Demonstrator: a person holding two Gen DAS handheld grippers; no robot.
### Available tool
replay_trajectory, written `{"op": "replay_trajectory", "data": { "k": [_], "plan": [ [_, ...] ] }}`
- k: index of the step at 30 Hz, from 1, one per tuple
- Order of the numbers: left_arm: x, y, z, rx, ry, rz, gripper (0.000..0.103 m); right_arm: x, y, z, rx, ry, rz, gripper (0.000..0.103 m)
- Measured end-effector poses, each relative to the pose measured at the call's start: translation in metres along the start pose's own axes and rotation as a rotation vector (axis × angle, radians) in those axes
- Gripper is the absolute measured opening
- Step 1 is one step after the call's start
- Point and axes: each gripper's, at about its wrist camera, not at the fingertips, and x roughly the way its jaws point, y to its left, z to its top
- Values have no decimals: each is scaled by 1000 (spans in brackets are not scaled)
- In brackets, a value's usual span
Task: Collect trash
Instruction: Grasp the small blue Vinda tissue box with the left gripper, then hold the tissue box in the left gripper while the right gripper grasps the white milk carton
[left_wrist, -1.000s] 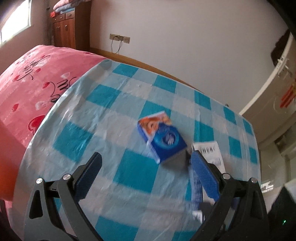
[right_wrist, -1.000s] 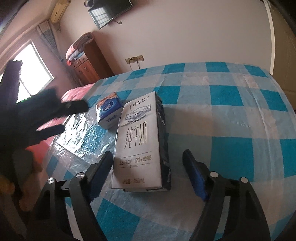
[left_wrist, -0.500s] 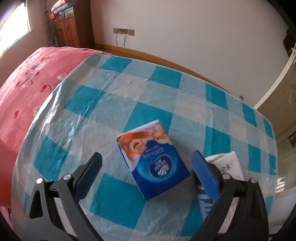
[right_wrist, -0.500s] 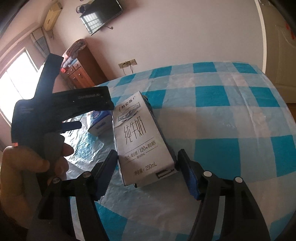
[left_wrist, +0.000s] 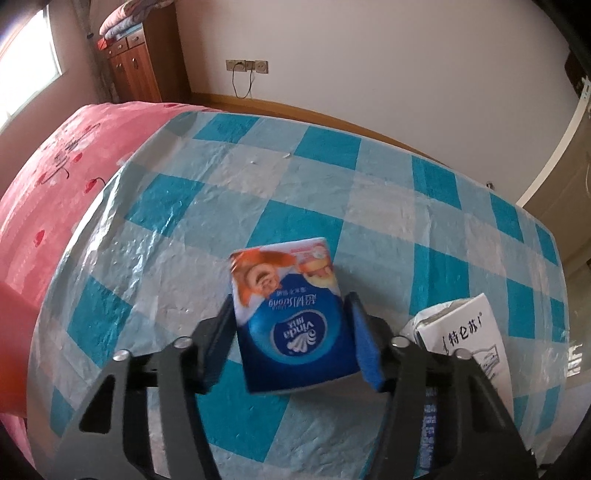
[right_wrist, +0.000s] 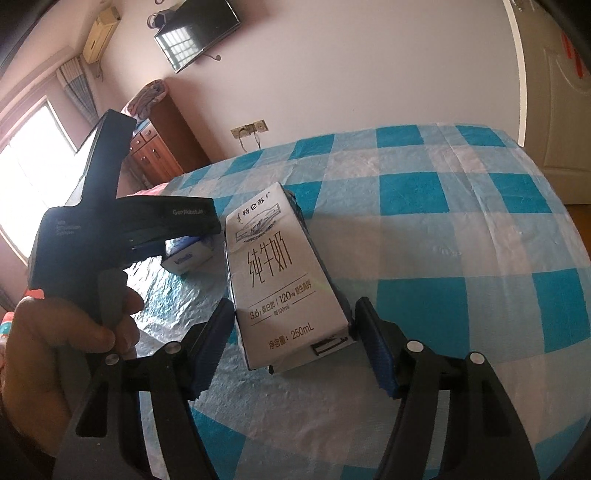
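Observation:
A blue and orange Vinda tissue pack (left_wrist: 291, 317) lies on the blue-checked tablecloth (left_wrist: 332, 192). My left gripper (left_wrist: 291, 343) has closed its jaws onto the pack's two sides. A white 250 mL milk carton (right_wrist: 280, 280) lies flat on the cloth; its corner also shows in the left wrist view (left_wrist: 465, 332). My right gripper (right_wrist: 295, 343) straddles the carton's near end; the right pad touches it and the left pad stands a little off. The left gripper's body (right_wrist: 110, 229) and the hand holding it show in the right wrist view, with the tissue pack (right_wrist: 188, 254) under it.
A pink bedspread (left_wrist: 55, 158) lies left of the table. A wooden cabinet (left_wrist: 133, 70) stands by the far wall, with a wall TV (right_wrist: 195, 29) above. A door (right_wrist: 554, 92) is at the right. The table edge curves away on the right.
My left gripper moved forward over the tissue pack and closed its jaws on it. My right gripper moved onto the milk carton and narrowed around its near end.

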Motion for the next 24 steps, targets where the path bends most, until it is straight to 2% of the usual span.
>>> {"op": "replay_trajectory", "data": {
  "k": [3,13,20,24],
  "plan": [
    [0,1,-2,9,-7,-3,53,2,3,0,-14,5,6,79],
    [-11,6,-19,39,-13,-22,53,4,6,0,-32,13,2,86],
    [-20,13,-33,52,-16,-32,53,4,7,0,-39,16,5,86],
    [-26,17,-44,64,-19,-32,53,3,5,0,-38,14,-7,73]
  ]
}}
